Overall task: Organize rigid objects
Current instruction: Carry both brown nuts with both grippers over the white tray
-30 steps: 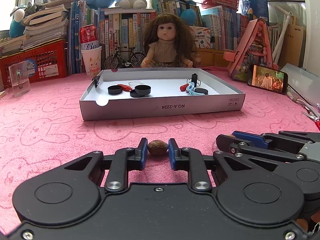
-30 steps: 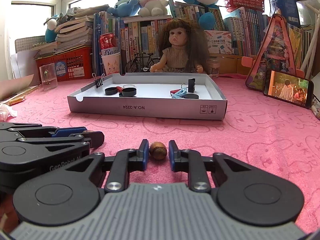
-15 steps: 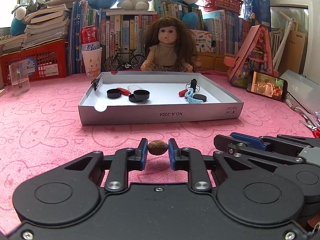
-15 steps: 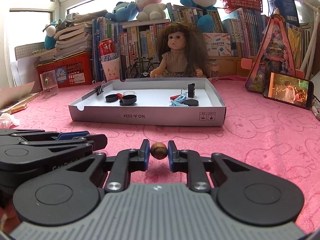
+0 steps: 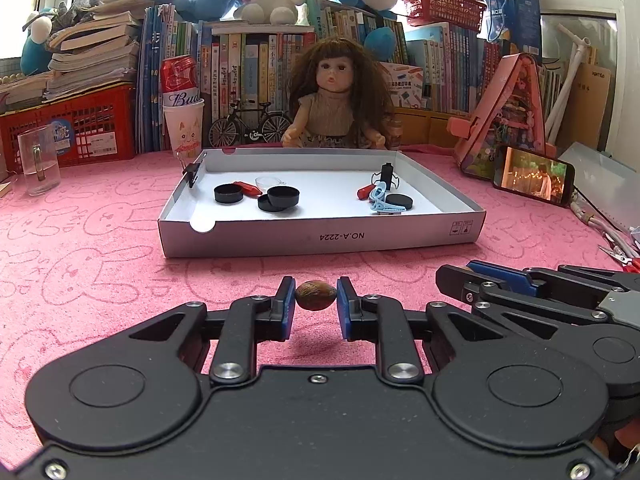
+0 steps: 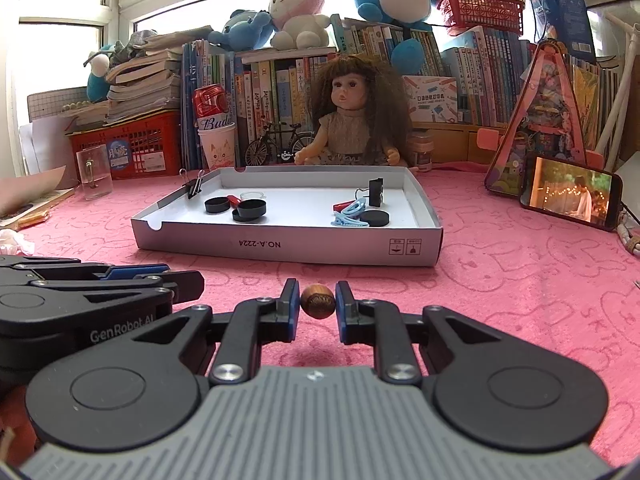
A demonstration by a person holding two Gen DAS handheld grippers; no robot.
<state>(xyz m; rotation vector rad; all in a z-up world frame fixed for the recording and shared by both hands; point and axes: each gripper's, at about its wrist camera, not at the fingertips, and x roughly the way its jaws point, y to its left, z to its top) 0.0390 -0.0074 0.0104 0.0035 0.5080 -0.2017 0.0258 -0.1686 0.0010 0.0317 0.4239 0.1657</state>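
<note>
My left gripper (image 5: 316,302) is shut on a brown oval nut (image 5: 315,301) and holds it above the pink cloth. My right gripper (image 6: 317,302) is shut on a round brown nut (image 6: 317,301), also lifted off the cloth. Ahead lies a shallow white box tray (image 5: 320,236) (image 6: 288,246). In it are black round lids (image 5: 278,199), a red piece (image 5: 248,188), a blue clip (image 5: 382,202) and a black binder clip (image 5: 386,174). Each gripper shows at the side of the other's view, the right one (image 5: 520,292) and the left one (image 6: 100,284).
A doll (image 5: 338,108), a toy bicycle (image 5: 250,128), a paper cup with a can (image 5: 182,128) and books stand behind the tray. A glass mug (image 5: 38,164) is far left. A phone (image 5: 532,178) leans at the right, with cables (image 5: 608,232) near it.
Both grippers have risen off the cloth with their nuts held, and the tray now sits lower and closer in both views.
</note>
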